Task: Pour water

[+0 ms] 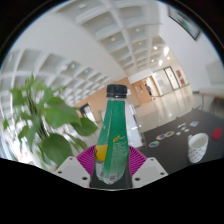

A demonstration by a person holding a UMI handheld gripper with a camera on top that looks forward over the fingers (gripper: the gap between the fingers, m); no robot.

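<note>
Bottle [114, 135] clamped upright in my gripper [112, 160], cap on; pouring not begun; cup [197, 147] at three o'clock.

— How many bottles do you count?
— One: a green plastic bottle [113, 140] with a dark cap, standing between the two fingers of the gripper [112, 157].
— And pads on those fingers?
— Two, one orange-pink pad [99, 155] on each side of the bottle.
— Plants?
— One leafy green plant [45, 118] beside the bottle.
— Anything else you can number?
— One white cup-like thing [199, 146] beyond the fingers on the other side; what it is exactly, I cannot tell
</note>
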